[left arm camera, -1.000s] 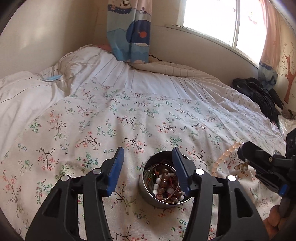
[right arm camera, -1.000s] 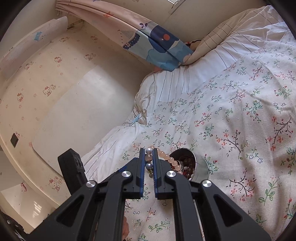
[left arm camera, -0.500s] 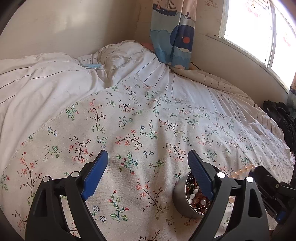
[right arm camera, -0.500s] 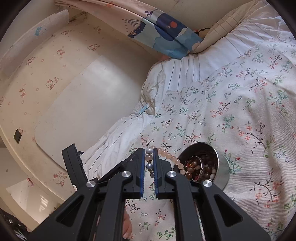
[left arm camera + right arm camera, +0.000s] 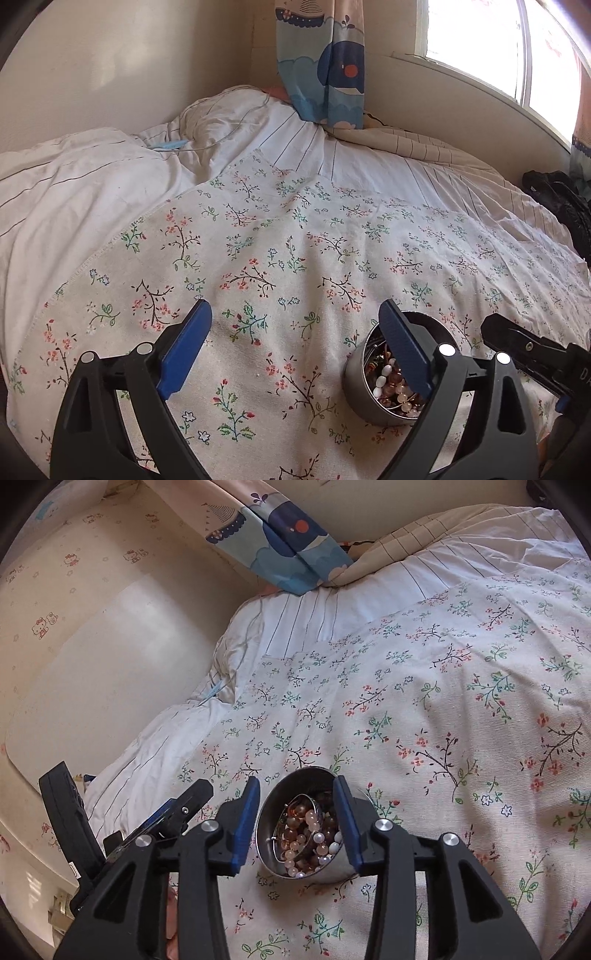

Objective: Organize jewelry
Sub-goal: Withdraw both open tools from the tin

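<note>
I am in a home bedroom: a bed [image 5: 110, 192] with a floral sheet [image 5: 295, 258] lies under me, a whale-print curtain [image 5: 321, 62] hangs by the window [image 5: 480, 40], cartoon-cat wallpaper [image 5: 44, 624] behind.

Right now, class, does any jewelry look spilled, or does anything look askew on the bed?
Nothing stands out. The round metal tin sits upright on the floral bedspread, with the mixed beads and bangle all inside it. No beads show on the cloth around it. Both grippers are open and empty.
</note>
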{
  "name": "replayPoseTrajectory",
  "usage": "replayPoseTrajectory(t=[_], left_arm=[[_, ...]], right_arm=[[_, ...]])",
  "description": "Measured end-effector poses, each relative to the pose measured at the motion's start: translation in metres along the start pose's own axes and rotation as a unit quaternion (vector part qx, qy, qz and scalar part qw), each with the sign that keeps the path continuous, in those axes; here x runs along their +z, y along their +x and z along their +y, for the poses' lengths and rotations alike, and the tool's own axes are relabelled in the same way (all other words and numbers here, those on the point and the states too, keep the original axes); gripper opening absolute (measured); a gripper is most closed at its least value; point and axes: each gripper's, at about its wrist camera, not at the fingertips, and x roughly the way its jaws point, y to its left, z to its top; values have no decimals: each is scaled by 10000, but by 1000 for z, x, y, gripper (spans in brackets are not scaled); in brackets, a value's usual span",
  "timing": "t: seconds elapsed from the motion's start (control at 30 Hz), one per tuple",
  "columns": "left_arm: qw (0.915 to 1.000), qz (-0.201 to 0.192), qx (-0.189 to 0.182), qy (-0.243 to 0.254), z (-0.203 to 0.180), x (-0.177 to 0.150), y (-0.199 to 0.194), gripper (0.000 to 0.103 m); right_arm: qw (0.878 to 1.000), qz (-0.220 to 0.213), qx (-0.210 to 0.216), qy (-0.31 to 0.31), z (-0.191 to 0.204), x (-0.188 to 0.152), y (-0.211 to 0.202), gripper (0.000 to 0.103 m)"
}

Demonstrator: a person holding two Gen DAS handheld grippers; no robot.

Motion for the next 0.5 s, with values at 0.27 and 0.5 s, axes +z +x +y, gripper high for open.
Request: replayPoseTrajectory(t=[0.27,0.5], left_arm=[[9998,-79,70,177,-4,0,-3,90],[9998,-66,60,202,-4,0,-5,92]], right_arm=[[9968,375,-615,-344,4,-9,16,52],[9875,710,-1370,-323,-13,-18,34,54]])
